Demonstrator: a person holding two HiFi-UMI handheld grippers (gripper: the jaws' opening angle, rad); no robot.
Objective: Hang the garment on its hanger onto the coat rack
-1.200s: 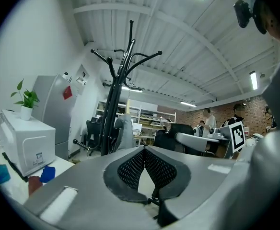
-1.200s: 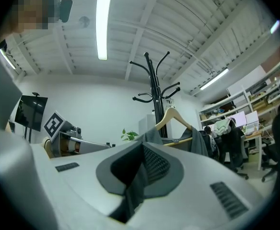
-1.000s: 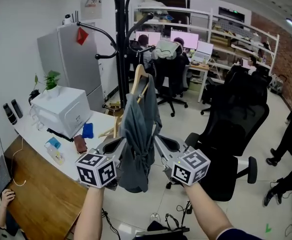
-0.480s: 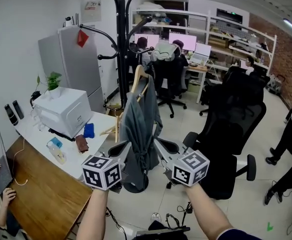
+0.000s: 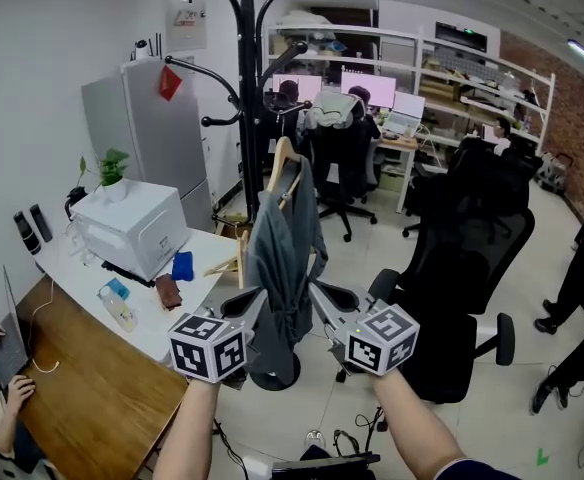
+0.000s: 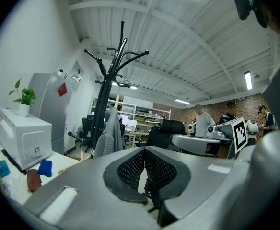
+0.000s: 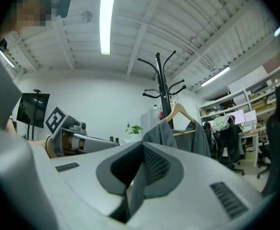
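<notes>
The right tongs [image 7: 142,147] were clenched on the grey garment [image 5: 284,248], a strip of its cloth running down between their two pads. The left tongs [image 6: 143,152] were clenched too, with the pads pressed together at the tips. A small dark shape sat low in the gap behind those tips, too unclear to name, and the garment showed up and to their left, apart from them.

In the head view both tongs pointed up and inward, one on either side of the garment's lower half. Above and between them the garment hung from a wooden hanger [image 5: 280,160]. The hanger's top stood right beside the pole of the black coat rack [image 5: 246,88], but whether the hook sat on one of the rack's arms could not be told.

Out to the left of the left tongs ran a white table [image 5: 72,268] carrying a white boxy machine [image 5: 132,223]. Nearer than that, on the same side, lay a wooden desk [image 5: 82,388]. To the right of the right tongs stood a black office chair [image 5: 472,268].
</notes>
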